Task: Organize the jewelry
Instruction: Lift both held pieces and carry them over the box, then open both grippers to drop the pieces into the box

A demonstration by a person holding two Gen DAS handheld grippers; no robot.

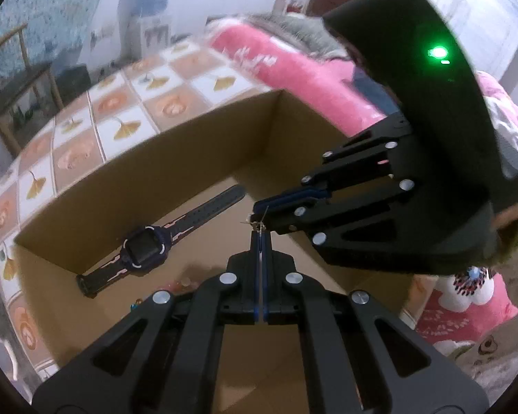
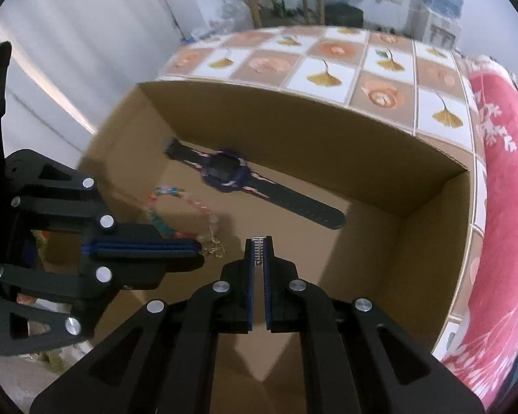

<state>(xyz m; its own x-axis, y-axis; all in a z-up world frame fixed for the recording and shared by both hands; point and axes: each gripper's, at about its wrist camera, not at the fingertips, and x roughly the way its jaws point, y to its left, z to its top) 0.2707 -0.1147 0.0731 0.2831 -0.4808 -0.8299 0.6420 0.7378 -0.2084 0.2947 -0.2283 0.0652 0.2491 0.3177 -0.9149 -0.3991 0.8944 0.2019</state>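
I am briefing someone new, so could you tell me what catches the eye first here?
A dark wristwatch lies flat on the floor of an open cardboard box, along its far wall. Above the box, the left gripper and right gripper meet, both shut on a small metal piece.

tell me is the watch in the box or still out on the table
In. The watch lies flat on the cardboard box floor against its far wall, strap stretched out.

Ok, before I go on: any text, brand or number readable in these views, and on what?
None can be read.
pink blanket: white marks, blurred, unreadable.
watch: screen dark, no digits.
silver piece in the right gripper: ridged pattern, too small to tell.
cardboard box: no print.
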